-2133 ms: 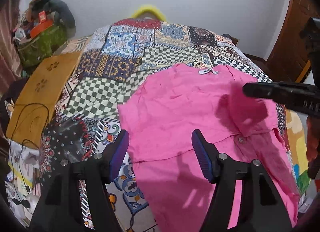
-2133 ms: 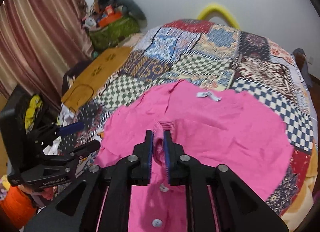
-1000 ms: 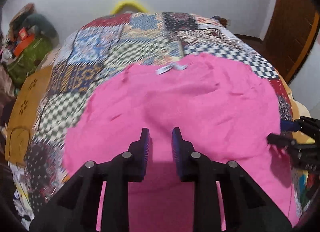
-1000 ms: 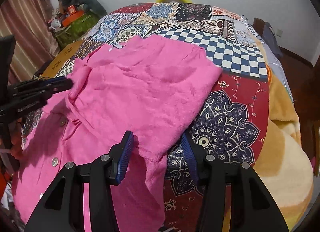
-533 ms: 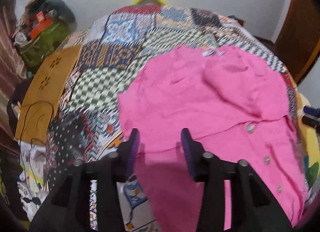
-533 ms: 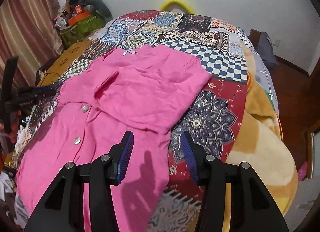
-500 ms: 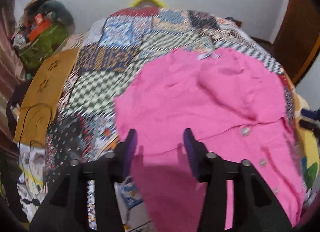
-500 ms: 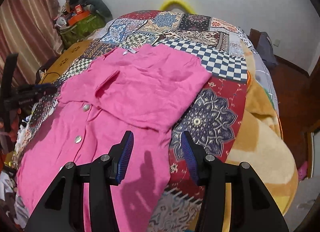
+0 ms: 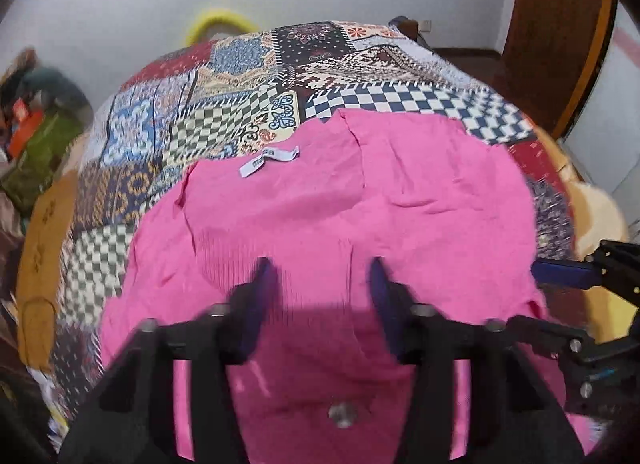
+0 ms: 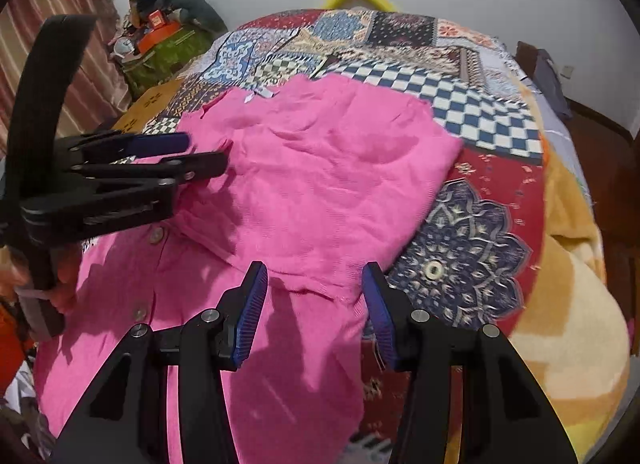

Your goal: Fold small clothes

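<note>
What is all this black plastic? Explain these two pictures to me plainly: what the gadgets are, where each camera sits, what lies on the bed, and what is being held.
There is no robot here. A person holds a hand-held gripper in each hand, and each one carries a wide-angle camera looking forward along its two jaws. One picture comes from the left gripper, the other from the right gripper. Each view also catches the other tool at its edge.

On the patchwork quilt lies a pink button-up shirt, partly folded, with its white neck label at the far edge.

The right jaws stand wide apart above the shirt and grip nothing. The left jaws have just been closing over the pink cloth, but the blurred picture shows no pinch. Nothing is clearly held.
</note>
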Demonstrator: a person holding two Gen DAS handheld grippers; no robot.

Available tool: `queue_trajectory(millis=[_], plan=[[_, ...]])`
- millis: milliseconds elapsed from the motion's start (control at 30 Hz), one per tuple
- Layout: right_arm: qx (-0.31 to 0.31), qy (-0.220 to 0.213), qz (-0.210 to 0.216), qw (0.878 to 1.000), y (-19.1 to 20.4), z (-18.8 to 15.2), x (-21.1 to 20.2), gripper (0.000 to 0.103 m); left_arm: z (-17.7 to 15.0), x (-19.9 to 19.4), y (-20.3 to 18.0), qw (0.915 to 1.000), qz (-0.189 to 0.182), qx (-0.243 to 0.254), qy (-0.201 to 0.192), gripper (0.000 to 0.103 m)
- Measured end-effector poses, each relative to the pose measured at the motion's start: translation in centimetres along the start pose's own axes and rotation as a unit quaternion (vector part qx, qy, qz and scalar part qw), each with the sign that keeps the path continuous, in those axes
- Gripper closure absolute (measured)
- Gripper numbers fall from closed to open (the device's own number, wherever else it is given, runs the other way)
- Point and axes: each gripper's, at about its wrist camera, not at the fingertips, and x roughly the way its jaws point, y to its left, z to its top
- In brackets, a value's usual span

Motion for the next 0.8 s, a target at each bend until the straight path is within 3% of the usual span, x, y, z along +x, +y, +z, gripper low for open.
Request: queue_trajectory(millis=[67,233,333,467,533,600,667,800], plan=[[-0.005,0.001,-0.001,1.000,0.1,-0.1,0.5,0.057,-0.5,0.3,0.3,1.0000,0.005,0.002,0.002,0.095],[-0.007,-0.002,0.003,1.000,-0.1,-0.4,0.4,0.057,-3.0,-1.6,3.9,0.9990,-0.008,-0.044,-0.007,0.095],[-0.009,0.002,-0.001,1.000,-0.1,-0.6,0.3,0.057,-5.0,-2.3,6.5,0.9968,-0.029,-0.073,0.017,0.093],[0.001,0.010,-0.001,1.000,-0.2,-0.9,-0.6,0.057,-8.0,-3.5,9.3,0.9956,0.006,-0.085,0.038,0.089],[0.005,0.010,-0.001,1.000,-0.2,-1.4,-1.5,0.057,-9.5,-4.4,10.5,0.9947,0.016,-0.091,0.045,0.078],[0.002,0.011,-0.005,1.000,-0.1,-2.2,-2.9,0.057,-11.2,-5.6,11.9,0.9933,0.013,-0.106,0.045,0.050],[0.002,0.015,-0.007,1.000,-0.1,-2.8,-3.9,0.057,-12.9,-6.9,12.9,0.9923,0.014,-0.116,0.041,0.039],[0.006,0.033,-0.001,0.999,0.1,-5.1,-5.1,0.048,-15.7,-8.1,13.7,0.9886,-0.009,-0.139,0.059,0.036]])
